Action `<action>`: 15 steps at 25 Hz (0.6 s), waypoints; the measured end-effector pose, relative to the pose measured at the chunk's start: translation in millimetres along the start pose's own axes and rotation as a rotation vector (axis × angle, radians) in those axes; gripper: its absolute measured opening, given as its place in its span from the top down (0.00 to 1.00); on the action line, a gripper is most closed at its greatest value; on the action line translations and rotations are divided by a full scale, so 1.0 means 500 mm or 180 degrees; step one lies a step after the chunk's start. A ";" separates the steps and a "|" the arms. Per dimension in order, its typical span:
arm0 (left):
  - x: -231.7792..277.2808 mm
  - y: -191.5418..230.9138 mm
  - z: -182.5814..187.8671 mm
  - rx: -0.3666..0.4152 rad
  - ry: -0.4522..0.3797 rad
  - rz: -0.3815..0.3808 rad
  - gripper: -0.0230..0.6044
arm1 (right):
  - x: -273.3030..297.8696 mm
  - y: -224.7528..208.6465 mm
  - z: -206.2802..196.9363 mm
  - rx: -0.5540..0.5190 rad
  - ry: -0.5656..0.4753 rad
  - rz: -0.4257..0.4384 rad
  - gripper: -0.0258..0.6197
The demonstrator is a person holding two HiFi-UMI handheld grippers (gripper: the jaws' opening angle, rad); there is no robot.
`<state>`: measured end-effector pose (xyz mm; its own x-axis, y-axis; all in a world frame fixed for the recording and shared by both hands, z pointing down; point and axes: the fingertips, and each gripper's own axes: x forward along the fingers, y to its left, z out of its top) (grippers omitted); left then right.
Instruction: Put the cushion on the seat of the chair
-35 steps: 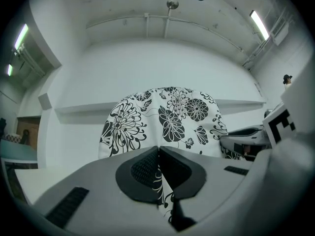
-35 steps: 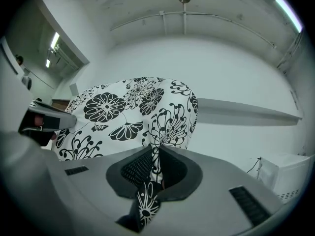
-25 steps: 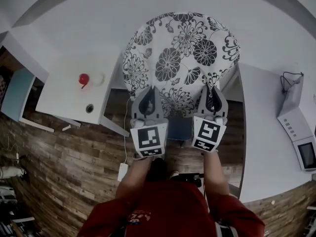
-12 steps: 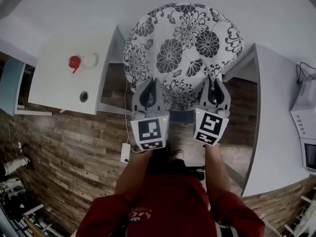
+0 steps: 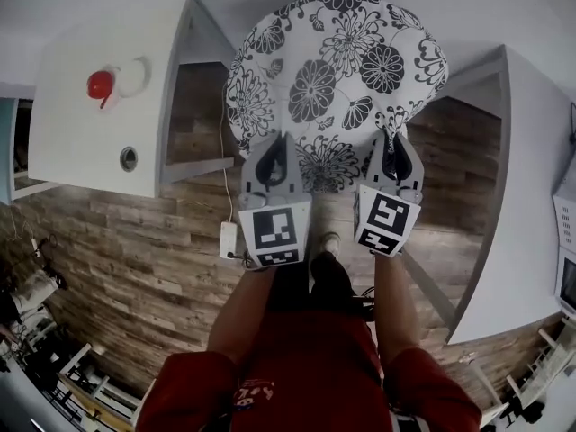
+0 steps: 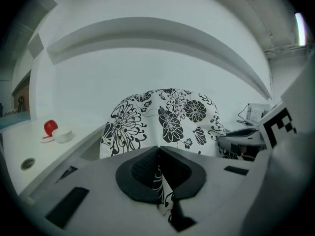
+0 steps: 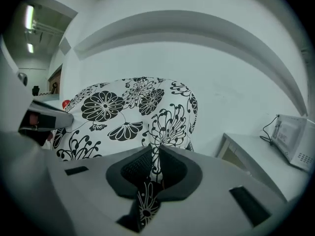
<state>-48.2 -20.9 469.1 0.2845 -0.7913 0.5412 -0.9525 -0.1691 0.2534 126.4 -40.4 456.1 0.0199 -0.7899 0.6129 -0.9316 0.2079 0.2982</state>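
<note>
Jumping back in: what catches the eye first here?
The big round white cushion with black flower print fills the head view's top centre, above brown wood-plank floor. The left tongs and the right tongs are each shut on its near edge. A small red object sits on the white desk, upper left.

Soft, even light fills all three views, with no hard shadows and no glare. The head view is the brightest: the white table (image 5: 76,138) at upper left looks almost washed out, while the wooden floor (image 5: 117,259) at lower left is darker. Straight edges bow strongly toward its borders. Both gripper views sit inside a black round frame and have a cool grey-blue cast. A strip light (image 6: 299,21) glows at upper right of the left gripper view, another strip light (image 7: 30,10) at upper left of the right. The cushion (image 7: 133,112) print is crisp; the near bodies of the left gripper (image 6: 158,149) and right gripper (image 7: 155,149) are blurred
</note>
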 end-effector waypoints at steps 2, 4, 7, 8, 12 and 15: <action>0.001 0.000 0.004 -0.0041 0.0076 -0.0022 0.92 | 0.001 -0.002 0.003 0.0001 0.0087 -0.0022 0.88; 0.004 0.005 0.008 -0.0050 0.0128 -0.0032 0.92 | 0.004 0.002 0.006 -0.0001 0.0169 -0.0032 0.88; 0.001 0.007 0.014 -0.0057 0.0215 -0.0082 0.92 | -0.001 0.004 0.010 -0.0001 0.0301 -0.0065 0.88; -0.002 0.006 0.017 -0.0051 0.0244 -0.0099 0.92 | -0.004 0.003 0.011 0.0010 0.0342 -0.0079 0.88; -0.022 0.000 0.024 0.0004 0.0400 -0.0155 0.92 | -0.019 0.005 0.008 0.0090 0.0503 -0.0105 0.88; -0.024 0.003 0.029 -0.0041 0.0407 -0.0155 0.92 | -0.015 0.007 0.012 0.0066 0.0545 -0.0127 0.88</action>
<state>-54.9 -20.4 451.3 0.3427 -0.7008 0.6257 -0.9360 -0.1973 0.2916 120.8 -37.0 448.2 0.1170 -0.6871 0.7171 -0.9360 0.1651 0.3108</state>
